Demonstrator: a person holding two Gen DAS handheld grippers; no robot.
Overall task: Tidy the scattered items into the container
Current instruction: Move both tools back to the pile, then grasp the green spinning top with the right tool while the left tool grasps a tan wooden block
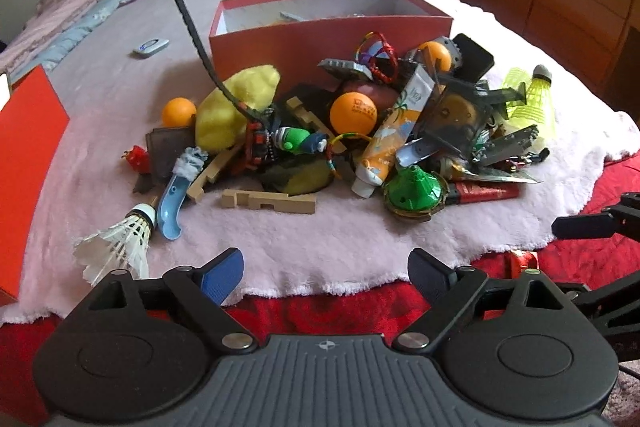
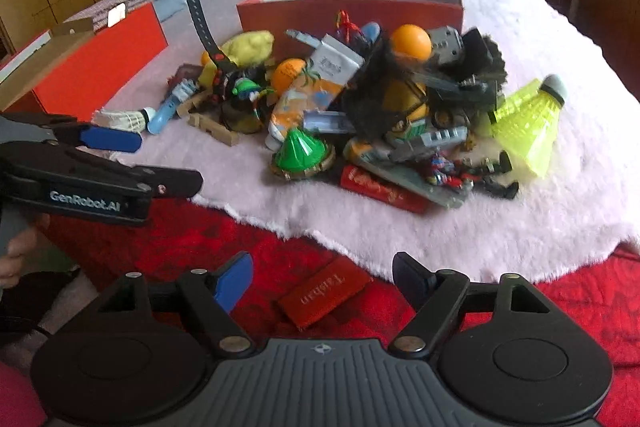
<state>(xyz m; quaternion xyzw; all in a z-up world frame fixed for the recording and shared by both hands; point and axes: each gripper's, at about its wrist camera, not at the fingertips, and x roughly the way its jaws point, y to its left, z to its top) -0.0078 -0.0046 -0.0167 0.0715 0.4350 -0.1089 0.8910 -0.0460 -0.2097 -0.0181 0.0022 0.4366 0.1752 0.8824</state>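
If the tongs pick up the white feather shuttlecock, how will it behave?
The white shuttlecock probably weighs very little. Its splayed feathers look fragile and may bend if squeezed; the round cork end seems the firmer grip. Pushed, it would likely pivot rather than roll.

The right gripper (image 2: 322, 277) hangs over the red bedcover (image 2: 224, 243) with its jaws apart and nothing between them; a flat red Taishan box (image 2: 324, 293) lies on the cover just beyond the gap. Farther on, a pale pink fleece blanket (image 2: 400, 231) carries a heap of clutter in front of an open red cardboard box (image 2: 352, 13): a green cone-shaped toy (image 2: 302, 151), an orange ping-pong ball (image 2: 411, 41), a neon yellow shuttlecock (image 2: 528, 115), a white feather shuttlecock (image 2: 124, 119) and a black watch strap (image 2: 200, 15) standing upright. The left gripper (image 2: 168, 163) reaches in from the left edge, jaws apart.
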